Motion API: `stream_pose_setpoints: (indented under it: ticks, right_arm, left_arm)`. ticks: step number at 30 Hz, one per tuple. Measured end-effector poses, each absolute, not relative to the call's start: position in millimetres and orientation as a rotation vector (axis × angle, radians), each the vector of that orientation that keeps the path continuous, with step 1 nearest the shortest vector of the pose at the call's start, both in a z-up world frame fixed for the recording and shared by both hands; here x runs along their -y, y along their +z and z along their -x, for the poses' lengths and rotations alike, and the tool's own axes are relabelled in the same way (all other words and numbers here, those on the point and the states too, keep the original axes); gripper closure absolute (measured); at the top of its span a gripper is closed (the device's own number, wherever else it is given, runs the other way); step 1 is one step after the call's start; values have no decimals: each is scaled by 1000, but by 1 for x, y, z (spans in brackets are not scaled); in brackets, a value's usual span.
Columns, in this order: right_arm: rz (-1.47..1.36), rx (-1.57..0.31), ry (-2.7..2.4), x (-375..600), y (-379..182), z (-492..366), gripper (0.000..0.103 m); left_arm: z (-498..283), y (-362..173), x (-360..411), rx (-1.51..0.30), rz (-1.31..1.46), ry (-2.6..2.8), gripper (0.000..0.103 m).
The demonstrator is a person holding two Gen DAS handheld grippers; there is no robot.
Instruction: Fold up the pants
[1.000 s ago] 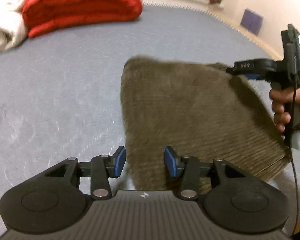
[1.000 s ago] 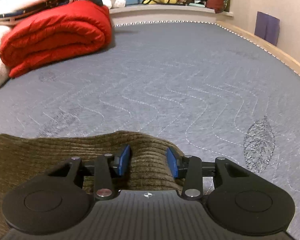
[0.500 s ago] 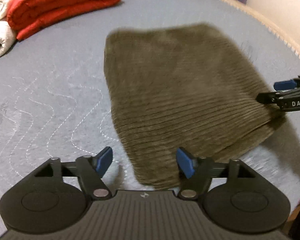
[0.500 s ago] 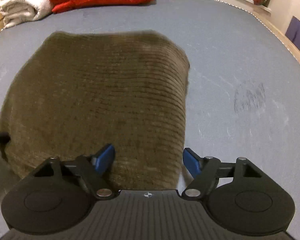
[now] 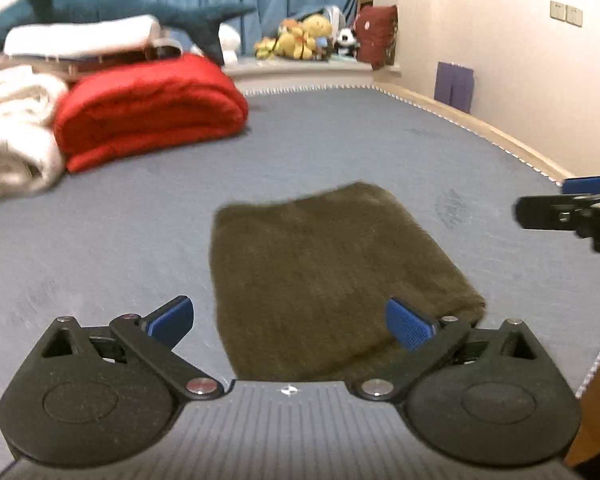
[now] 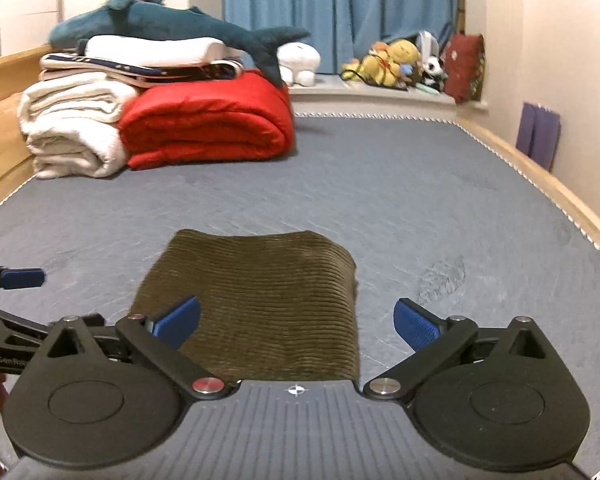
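Note:
Olive-brown corduroy pants point(image 5: 324, 272) lie folded into a flat rectangle on the grey-blue mattress point(image 5: 340, 140). My left gripper point(image 5: 290, 318) hovers above their near edge, jaws opening wide; the cloth lies below them, untouched by the blue pads. The right gripper point(image 5: 556, 200) shows at the right edge of the left wrist view, clear of the cloth. In the right wrist view the pants point(image 6: 260, 292) lie straight ahead, and my right gripper point(image 6: 298, 316) hangs over their near right corner, its jaws opening too and holding nothing. The left gripper point(image 6: 12, 300) juts in at the left edge.
A rolled red quilt point(image 6: 208, 124) and folded white blankets point(image 6: 72, 132) sit at the far left of the mattress point(image 6: 380, 200), with a blue shark plush point(image 6: 160, 24) on top. Soft toys point(image 6: 396, 60) line the window sill. A wooden bed rail point(image 6: 540, 184) runs along the right.
Both grippers let go of the pants, opened wide, and drew back and up. The pants now lie flat on the mattress, farther from both cameras.

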State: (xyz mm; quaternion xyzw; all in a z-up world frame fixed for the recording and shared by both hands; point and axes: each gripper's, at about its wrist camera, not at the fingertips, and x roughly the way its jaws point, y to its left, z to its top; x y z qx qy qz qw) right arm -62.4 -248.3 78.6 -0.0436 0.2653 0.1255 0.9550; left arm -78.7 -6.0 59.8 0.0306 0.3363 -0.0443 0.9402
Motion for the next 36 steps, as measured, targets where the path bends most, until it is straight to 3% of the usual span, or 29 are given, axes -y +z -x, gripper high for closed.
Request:
stream_pose_setpoints:
  ticks: [5, 8, 15, 36]
  right_arm:
    - [98, -495, 267, 249, 52, 67, 1]
    - [143, -599, 182, 245, 34, 50, 1]
    - [-10, -662, 229, 254, 36, 27, 1]
    - [61, -701, 239, 240, 18, 27, 1]
  left_arm:
    - [81, 42, 13, -687, -26, -13, 0]
    - [67, 26, 15, -740, -11, 26, 0]
    - [35, 11, 8, -769, 15, 70, 0]
    - [40, 3, 4, -791, 22, 30, 0]
